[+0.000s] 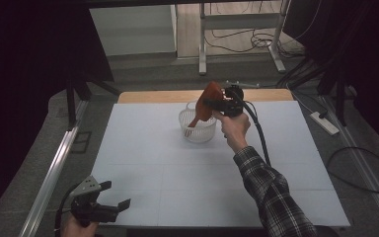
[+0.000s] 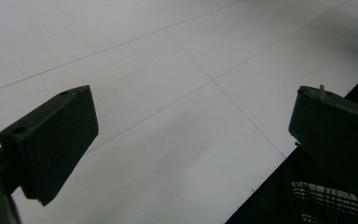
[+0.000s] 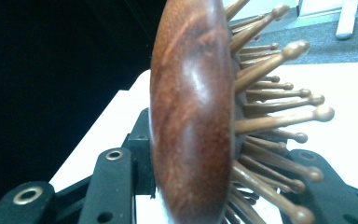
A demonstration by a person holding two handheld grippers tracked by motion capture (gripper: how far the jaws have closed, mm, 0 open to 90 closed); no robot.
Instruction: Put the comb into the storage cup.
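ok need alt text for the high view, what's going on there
The right gripper holds a wooden hairbrush by its head, handle pointing down into a white basket on a white table. The left gripper rests open at the table's near left corner.

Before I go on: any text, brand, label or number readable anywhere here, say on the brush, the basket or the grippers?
None. No writing can be read on the wooden hairbrush, the white basket, the table, the right gripper that holds the brush, or the left gripper. The power strip on the floor is too small to tell.
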